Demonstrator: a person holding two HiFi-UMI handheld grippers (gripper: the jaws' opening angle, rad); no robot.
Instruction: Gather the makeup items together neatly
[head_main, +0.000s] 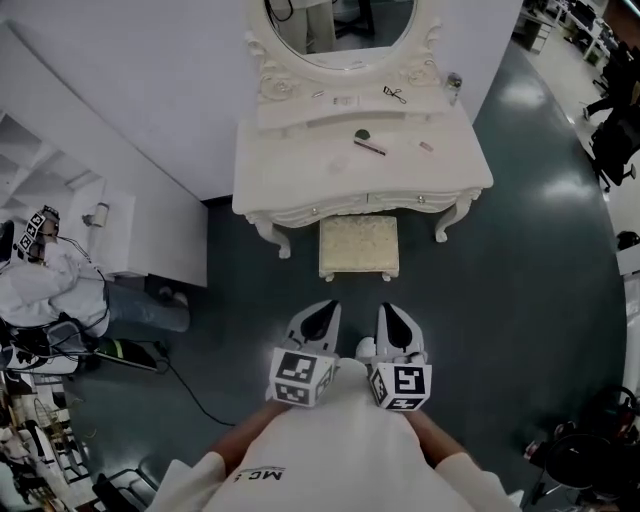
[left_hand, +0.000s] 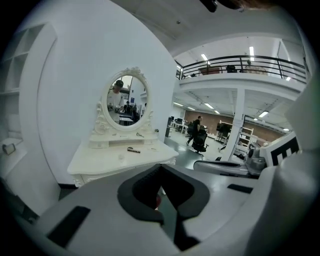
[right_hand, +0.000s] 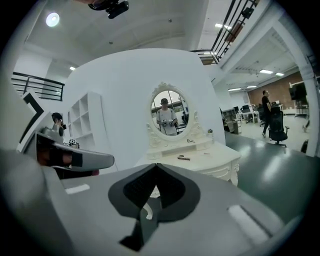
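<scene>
Mirror (head_main: 340, 45): its top is cut off by the upper edge of the head view.
Makeup items (head_main: 369, 146): upper centre, too small to tell apart.
Desk (left_hand: 100, 160): in the left gripper view, its legs are hidden behind the left tongs (left_hand: 160, 166).
Seated person (head_main: 50, 285): cut off by the left edge.

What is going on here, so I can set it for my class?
A person stands back from the white dressing table, holding the left tool and right tool close to the body, both shut and empty. Small makeup items lie scattered on its top, untouched, with a stool standing in front. Gathering has not begun.
</scene>
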